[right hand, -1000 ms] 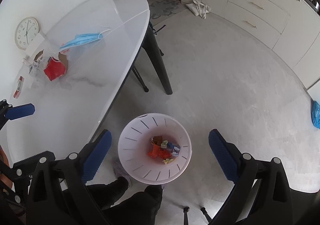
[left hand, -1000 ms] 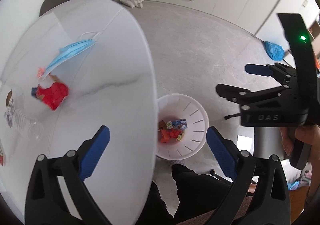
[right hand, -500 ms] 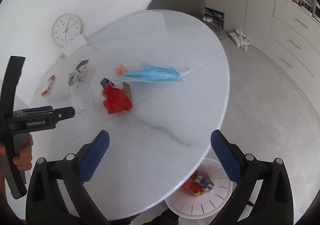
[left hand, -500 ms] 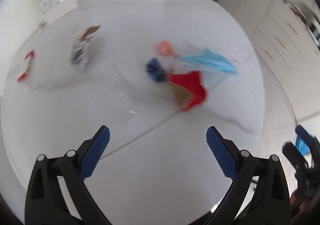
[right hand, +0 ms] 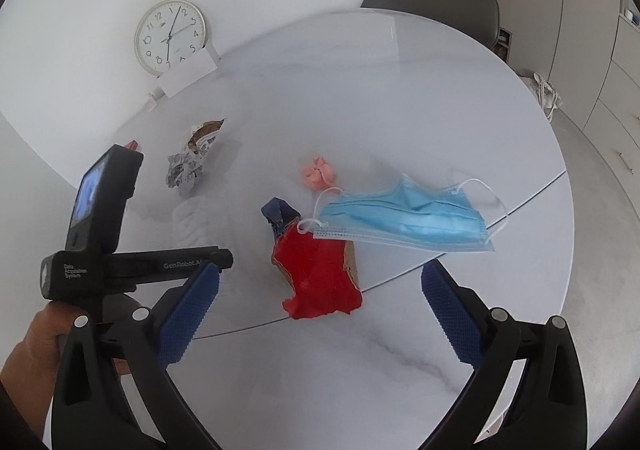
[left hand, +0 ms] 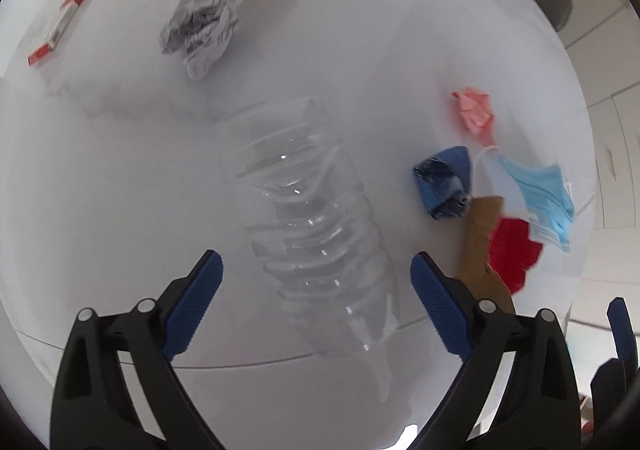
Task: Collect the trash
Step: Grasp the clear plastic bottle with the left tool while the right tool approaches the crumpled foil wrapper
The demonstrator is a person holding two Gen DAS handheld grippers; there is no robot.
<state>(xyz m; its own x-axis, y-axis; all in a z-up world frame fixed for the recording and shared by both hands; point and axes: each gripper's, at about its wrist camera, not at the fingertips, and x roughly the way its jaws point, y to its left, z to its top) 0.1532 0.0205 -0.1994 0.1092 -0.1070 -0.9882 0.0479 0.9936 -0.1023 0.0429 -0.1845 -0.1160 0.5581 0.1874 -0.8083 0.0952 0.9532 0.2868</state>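
Note:
A clear plastic bottle (left hand: 316,230) lies on the white marble table (left hand: 100,170), directly under my left gripper (left hand: 316,262). That gripper points straight down and its jaws are closing, the bottle between them with a gap at each pad. My right gripper (right hand: 320,270) hangs open over a torn red packet (right hand: 316,274) with brown card edges. Touching the packet are a dark blue crumpled wrapper (right hand: 280,212) and a light blue face mask (right hand: 408,218). A pink paper ball (right hand: 318,172) sits just behind them.
A crumpled printed paper (left hand: 204,30) and a red-and-white box (left hand: 56,26) lie farther back. A wall clock (right hand: 170,36) leans at the table's rear, a grey chair (right hand: 436,6) stands behind it. A hand (right hand: 36,346) holds the left gripper's body (right hand: 100,234) at the left.
Both views swung from the white bin on the floor up over the table. The left gripper rolled and came down over the bottle; the right one moved in over the red packet.

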